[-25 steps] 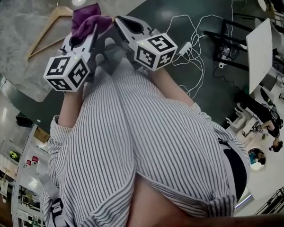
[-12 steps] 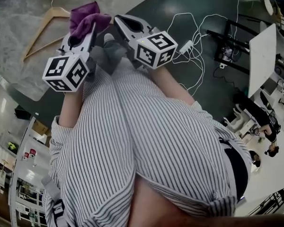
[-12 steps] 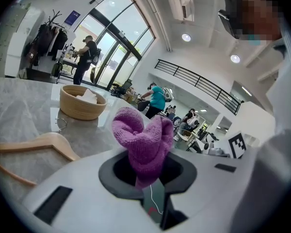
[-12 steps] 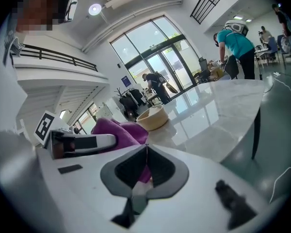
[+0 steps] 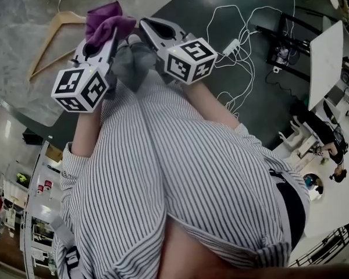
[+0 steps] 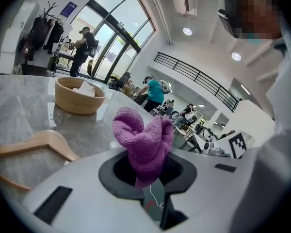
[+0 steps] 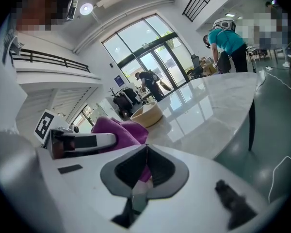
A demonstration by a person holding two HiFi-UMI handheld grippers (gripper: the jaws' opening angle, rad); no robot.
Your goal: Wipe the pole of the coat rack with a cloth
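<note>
Loose white shirt [image 5: 186, 173] with thin dark stripes

You have no words or numbers here that can be read. The left cube [image 5: 81, 89] and the right cube [image 5: 190, 61] carry only black-and-white square code patterns, no letters. A blue sign [image 6: 69, 7] hangs beside the glass doors, its print too small to make out.

Wooden hanger [image 6: 46, 140], bowl [image 6: 80, 101] on marble table [image 5: 17, 86]; power strip [image 5: 231, 47] on floor [image 5: 180, 10].
</note>
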